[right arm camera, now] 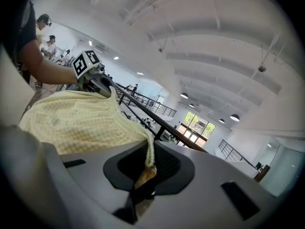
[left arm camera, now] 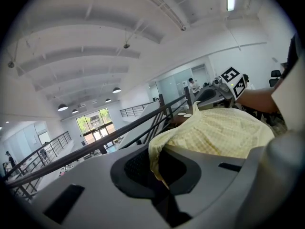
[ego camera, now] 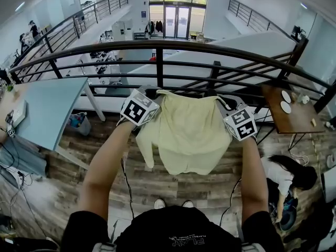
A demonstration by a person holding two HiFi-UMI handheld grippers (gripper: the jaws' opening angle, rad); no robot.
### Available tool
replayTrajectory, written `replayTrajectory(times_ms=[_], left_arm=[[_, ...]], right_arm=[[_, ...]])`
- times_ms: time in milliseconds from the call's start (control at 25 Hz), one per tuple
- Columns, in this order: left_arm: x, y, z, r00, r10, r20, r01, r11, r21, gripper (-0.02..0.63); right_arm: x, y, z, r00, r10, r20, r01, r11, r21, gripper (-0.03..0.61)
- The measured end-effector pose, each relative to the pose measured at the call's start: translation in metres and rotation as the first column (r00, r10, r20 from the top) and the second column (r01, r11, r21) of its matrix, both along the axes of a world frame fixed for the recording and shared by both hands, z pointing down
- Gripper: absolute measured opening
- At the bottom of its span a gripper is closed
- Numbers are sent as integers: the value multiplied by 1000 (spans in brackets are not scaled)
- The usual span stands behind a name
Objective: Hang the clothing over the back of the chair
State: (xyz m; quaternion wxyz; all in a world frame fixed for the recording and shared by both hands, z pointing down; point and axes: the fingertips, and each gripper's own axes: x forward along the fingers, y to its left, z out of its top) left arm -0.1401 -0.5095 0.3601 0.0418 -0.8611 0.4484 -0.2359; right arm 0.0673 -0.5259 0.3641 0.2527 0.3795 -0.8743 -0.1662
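1. Railing (ego camera: 173, 47): just beyond left claw (left arm camera: 157, 173) and right claw (right arm camera: 145, 168).
2. Clothing (ego camera: 186, 133): spread between them, hanging below; judged light, limp, not fragile.
3. Both claws: clamped shut on top corners, which are sound holding points.

Both your arms reach straight out ahead of you, roughly parallel and well apart, with the forearms bare. Your left arm (ego camera: 105, 161) ends in the left gripper (ego camera: 148, 96), its marker cube (ego camera: 137, 109) turned up toward your head. Your right arm (ego camera: 252, 167) ends in the right gripper (ego camera: 224, 105), its marker cube (ego camera: 240, 123) turned up the same way. The two grippers sit at about the same height and point forward and slightly down. Your left gripper's jaws are pinched together on one top corner of the pale yellow garment (ego camera: 186, 133), with fabric caught between the pads. Your right gripper's jaws clamp the opposite corner, a fold of cloth between them.
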Motion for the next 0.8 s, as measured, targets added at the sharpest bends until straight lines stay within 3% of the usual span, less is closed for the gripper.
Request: replayTrajectory(times_ms=[520, 720, 800], left_arm=[[0, 0, 1, 983, 6, 182, -4, 1000, -10, 25], [-2, 1, 5, 986, -6, 166, 9, 1000, -17, 28], [-4, -1, 10, 987, -21, 158, 26, 999, -32, 81]], right_arm=[[0, -1, 16, 993, -86, -84, 81, 995, -57, 43], [-4, -1, 21, 991, -97, -97, 89, 993, -76, 44], [-5, -1, 25, 990, -98, -102, 89, 992, -90, 56]])
